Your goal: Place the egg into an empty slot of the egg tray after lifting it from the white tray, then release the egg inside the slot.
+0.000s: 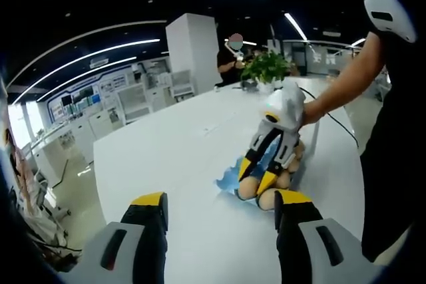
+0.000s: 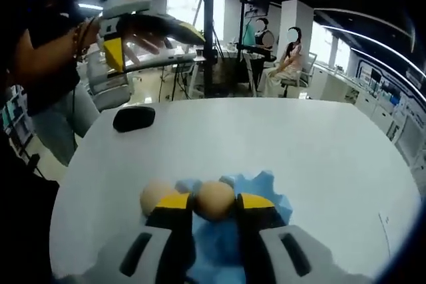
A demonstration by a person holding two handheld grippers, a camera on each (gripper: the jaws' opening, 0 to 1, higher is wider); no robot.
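**Over the blue tray, an egg is bracketed by the right jaws**

On the left side of the left gripper view, rows of white desks and cabinets [image 1: 126, 101] are seen beyond the edge of the white table [image 1: 173, 157]. At the bottom, the left gripper [image 1: 221, 209] is held above the table with its yellow-tipped jaws wide apart and nothing between them. Further right, the right gripper [image 1: 256, 179] is seen pointing down at a blue egg tray [image 1: 229, 181], with eggs beneath its tips; a potted plant [image 1: 267, 68] stands on the table behind it, and the person's arm [image 1: 339, 94] reaches in from the right.

At the upper left of the right gripper view, the left gripper [image 2: 114, 50] is held in a hand [image 2: 143, 34] above the table. A black mouse-like object [image 2: 134, 118] lies on the white table [image 2: 319, 151] below it. Lower down, one egg [image 2: 156, 197] rests in the blue egg tray [image 2: 269, 194], just left of the right gripper's left jaw. A second egg [image 2: 213, 199] sits over the tray between the right gripper's [image 2: 213, 204] yellow tips, which are set close on either side of it; whether they are actually pressing on it cannot be told. In the background, two people [image 2: 283, 54] are seen near chairs.
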